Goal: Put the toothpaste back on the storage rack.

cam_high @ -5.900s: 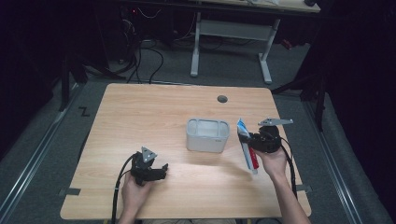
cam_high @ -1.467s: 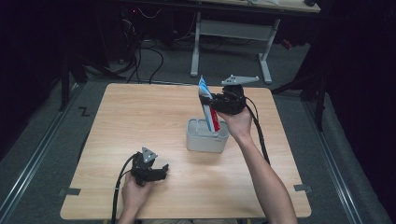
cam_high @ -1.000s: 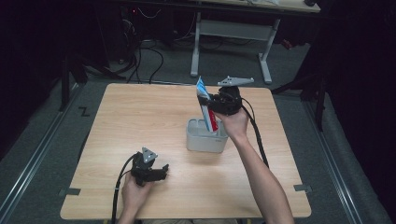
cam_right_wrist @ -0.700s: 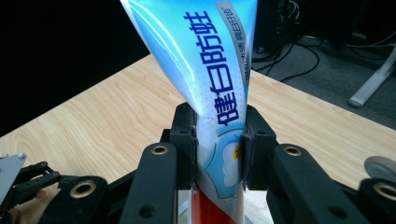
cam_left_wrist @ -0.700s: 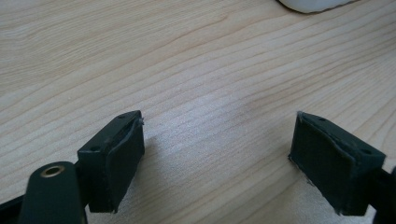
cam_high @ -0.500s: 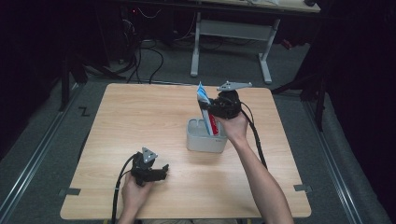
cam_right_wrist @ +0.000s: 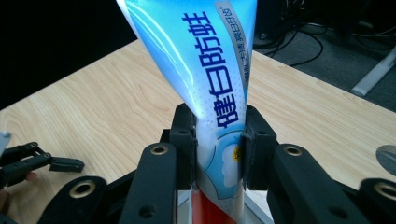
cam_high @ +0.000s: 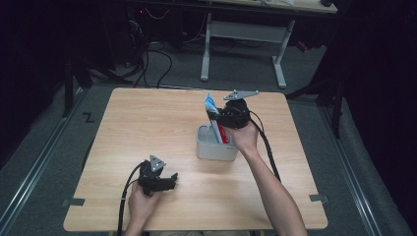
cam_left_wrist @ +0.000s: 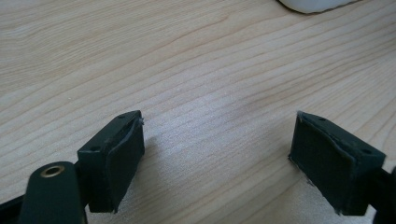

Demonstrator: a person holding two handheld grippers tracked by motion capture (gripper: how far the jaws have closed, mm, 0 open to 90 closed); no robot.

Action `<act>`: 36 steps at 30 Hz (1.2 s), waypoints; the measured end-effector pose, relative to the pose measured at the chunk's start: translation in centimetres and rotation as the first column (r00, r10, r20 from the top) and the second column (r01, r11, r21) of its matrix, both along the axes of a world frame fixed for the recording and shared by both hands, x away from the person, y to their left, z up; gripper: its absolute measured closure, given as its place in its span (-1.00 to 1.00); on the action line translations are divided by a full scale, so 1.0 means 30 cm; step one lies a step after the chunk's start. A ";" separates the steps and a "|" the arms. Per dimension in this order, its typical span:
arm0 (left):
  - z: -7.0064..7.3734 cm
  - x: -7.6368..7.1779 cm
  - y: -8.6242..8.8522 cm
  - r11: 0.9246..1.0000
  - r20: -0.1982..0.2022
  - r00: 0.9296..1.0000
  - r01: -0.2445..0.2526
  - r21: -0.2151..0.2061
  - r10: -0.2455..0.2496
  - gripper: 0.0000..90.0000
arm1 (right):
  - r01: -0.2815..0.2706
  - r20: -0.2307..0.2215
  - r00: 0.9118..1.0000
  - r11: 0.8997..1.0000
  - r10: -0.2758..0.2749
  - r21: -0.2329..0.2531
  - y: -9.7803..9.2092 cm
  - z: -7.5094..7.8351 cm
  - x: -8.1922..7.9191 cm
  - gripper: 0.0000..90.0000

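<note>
The toothpaste tube (cam_right_wrist: 219,93), blue and white with a red lower part, stands nearly upright with its lower end down inside the grey tub (cam_high: 216,147), its flat crimped end pointing up. The right gripper (cam_high: 222,118) is clamped on it around the middle; in the right gripper view both black jaws press against the tube's sides. The tub sits a little right of the desk's (cam_high: 147,123) centre, closer to the far edge than to the near one. The person's right hand (cam_high: 243,135) holds that gripper just above the tub's far right corner, the forearm reaching in from the near edge. Well apart, by the near edge left of centre, the left gripper (cam_left_wrist: 217,158) rests low over bare wood, its jaws spread wide with nothing between them.
</note>
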State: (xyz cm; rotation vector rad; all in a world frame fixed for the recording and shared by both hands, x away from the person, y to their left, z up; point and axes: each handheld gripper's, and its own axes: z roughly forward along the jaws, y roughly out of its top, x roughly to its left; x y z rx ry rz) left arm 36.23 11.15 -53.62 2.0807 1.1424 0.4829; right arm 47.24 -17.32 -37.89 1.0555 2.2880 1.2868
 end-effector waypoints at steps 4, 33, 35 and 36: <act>0.000 0.000 0.001 1.000 0.000 1.000 0.001 0.003 -0.001 -0.60 | -0.002 -0.003 1.000 1.000 0.002 -0.002 -0.004 -0.007 -0.001 0.57; 0.000 0.001 -0.001 1.000 0.000 1.000 -0.001 0.000 0.001 -0.60 | 0.005 -0.059 0.998 0.998 -0.009 -0.069 -0.031 -0.089 -0.016 0.56; 0.000 0.001 -0.001 1.000 0.000 1.000 0.000 0.000 0.000 -0.60 | -0.001 -0.054 0.999 0.997 -0.003 -0.071 -0.034 -0.092 -0.023 0.56; 0.000 0.001 -0.001 1.000 0.000 1.000 0.000 0.001 0.000 -0.60 | -0.008 -0.056 0.998 0.997 0.004 -0.076 -0.033 -0.094 -0.026 0.55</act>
